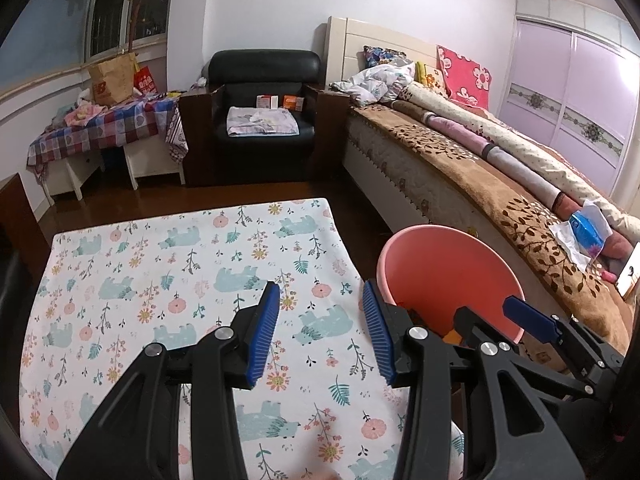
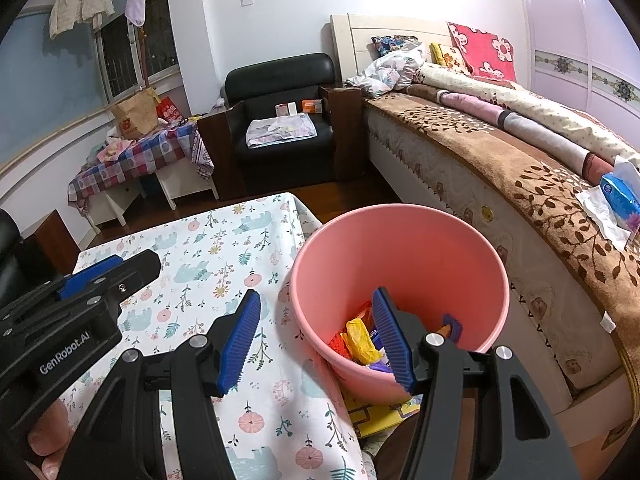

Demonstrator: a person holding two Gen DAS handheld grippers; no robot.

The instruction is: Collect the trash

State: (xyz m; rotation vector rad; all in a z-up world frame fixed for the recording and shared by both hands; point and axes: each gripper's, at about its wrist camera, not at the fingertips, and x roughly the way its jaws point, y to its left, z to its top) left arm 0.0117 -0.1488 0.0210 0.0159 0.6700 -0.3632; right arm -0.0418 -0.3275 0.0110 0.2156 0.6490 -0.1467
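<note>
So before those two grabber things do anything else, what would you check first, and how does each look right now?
1. Left gripper empty and open: ok.
2. Right gripper empty and open: ok.
3. Pink bucket upright beside the table: ok.
4. Trash already in the bucket, yellow wrapper among it: ok.
5. Floral tablecloth free of trash: ok where visible.
6. Tissue pack on the bed, trash or not: cannot tell.
</note>
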